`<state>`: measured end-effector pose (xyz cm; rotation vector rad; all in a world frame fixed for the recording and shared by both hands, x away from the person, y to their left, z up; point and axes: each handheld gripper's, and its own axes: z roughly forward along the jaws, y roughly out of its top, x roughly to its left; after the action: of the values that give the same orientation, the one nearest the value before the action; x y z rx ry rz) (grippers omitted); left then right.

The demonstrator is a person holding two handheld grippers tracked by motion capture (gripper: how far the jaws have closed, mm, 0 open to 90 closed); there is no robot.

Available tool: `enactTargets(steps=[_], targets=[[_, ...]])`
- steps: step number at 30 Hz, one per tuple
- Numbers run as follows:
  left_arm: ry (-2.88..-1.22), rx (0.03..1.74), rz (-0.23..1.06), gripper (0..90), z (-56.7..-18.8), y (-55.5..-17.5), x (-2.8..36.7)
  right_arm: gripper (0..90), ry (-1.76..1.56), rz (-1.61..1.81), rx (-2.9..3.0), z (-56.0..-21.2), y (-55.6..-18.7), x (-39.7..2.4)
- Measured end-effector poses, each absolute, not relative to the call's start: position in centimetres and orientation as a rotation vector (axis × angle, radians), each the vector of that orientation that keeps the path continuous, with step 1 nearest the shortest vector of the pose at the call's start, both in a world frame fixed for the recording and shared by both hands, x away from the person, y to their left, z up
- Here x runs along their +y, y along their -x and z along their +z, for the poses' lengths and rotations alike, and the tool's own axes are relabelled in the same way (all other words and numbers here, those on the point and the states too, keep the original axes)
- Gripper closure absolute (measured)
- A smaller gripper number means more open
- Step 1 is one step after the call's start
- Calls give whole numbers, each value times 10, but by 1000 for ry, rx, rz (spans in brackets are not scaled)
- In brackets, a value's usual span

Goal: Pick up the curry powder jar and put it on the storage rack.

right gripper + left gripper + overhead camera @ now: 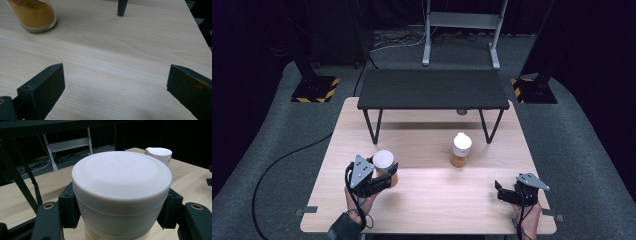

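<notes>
A jar of orange powder with a white lid [384, 161] is at the table's left front, and my left gripper [387, 174] is shut on it. In the left gripper view the black jaws press both sides of the white lid [121, 177]. Whether this jar rests on the table I cannot tell. A second jar with a white lid [461, 149] stands at mid-table, showing as jar [159, 153] and as a glass base with powder [32, 15]. My right gripper [499, 193] stands open near the right front edge, its jaws wide apart over bare wood [115, 82].
A low black shelf [432, 89] on thin legs stands across the back of the wooden table [437, 200]; one leg [122, 7] is ahead of my right gripper. On the floor lie a black cable [282, 160], a white frame [461, 30] and striped stand bases [314, 89].
</notes>
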<state>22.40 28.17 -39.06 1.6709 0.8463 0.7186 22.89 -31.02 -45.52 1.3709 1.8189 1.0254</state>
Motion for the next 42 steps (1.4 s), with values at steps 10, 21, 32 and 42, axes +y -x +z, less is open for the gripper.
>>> enactTargets(steps=[10,21,32,42], targets=[[-1684,836,707,336,-385,-239,280,3,-1370,1028,1824,-455,-229,-311],[-1697,834,701,336,-377,-256,282,4,-1368,1029,1823,-455,-229,-311],[-1703,824,711,336,-370,-266,280,4,-1368,1028,1823,-455,-229,-311],[-1707,822,709,336,-366,-275,279,5,-1368,1029,1824,-455,-229,-311]])
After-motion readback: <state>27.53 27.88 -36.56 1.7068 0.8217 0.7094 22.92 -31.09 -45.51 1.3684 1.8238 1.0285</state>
